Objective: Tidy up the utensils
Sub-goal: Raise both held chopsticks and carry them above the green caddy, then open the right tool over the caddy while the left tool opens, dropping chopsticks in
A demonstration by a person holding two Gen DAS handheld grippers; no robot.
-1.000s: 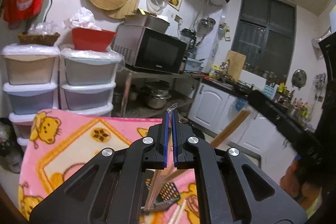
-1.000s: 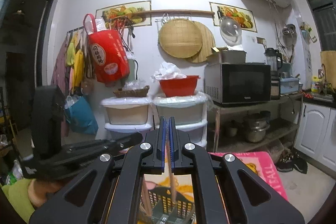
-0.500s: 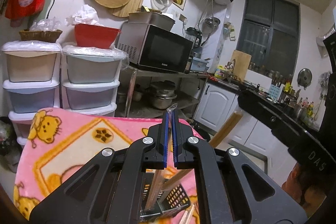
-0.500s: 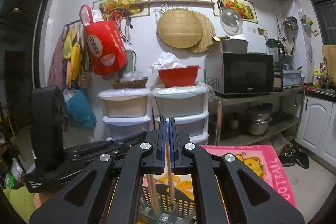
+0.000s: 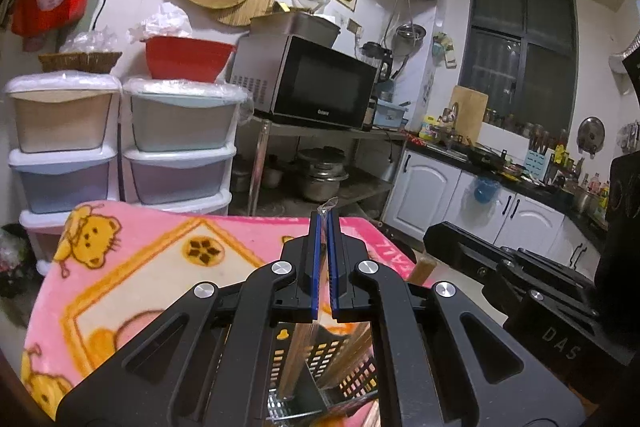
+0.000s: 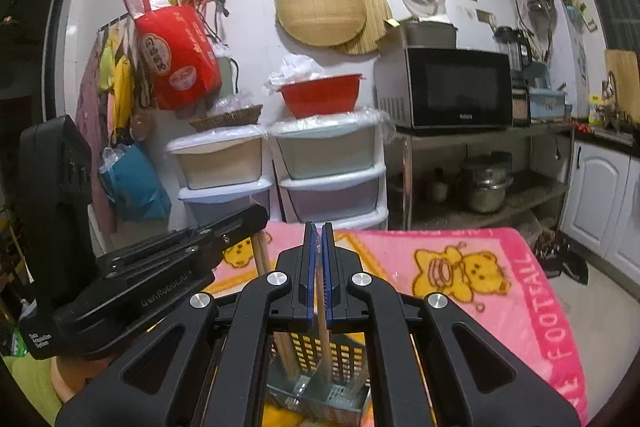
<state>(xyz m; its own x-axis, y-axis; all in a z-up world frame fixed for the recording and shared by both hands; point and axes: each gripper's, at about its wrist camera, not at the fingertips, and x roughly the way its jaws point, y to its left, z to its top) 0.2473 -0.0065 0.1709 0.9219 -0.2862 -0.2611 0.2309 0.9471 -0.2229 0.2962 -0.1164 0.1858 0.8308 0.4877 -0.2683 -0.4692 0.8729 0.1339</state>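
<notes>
A black perforated utensil basket (image 5: 320,367) stands on the pink bear blanket (image 5: 132,267), right below both grippers; it also shows in the right wrist view (image 6: 320,367). My left gripper (image 5: 324,219) is shut on wooden chopsticks in a clear wrapper (image 5: 302,355) whose lower end hangs inside the basket. My right gripper (image 6: 316,231) is shut on a single wooden stick (image 6: 324,335) that reaches down into the basket. Another wooden stick (image 6: 286,351) stands in the basket to the left. The two grippers are close together, each visible in the other's view.
The blanket (image 6: 460,267) covers the table. Behind it stand stacked plastic drawers (image 5: 176,135), a red bowl (image 5: 188,59), a microwave (image 5: 308,83) on a metal shelf, and white kitchen cabinets (image 5: 440,187).
Both grippers have lowered towards the basket with their sticks, and the basket now sits more directly under them. The grippers have come closer together.
</notes>
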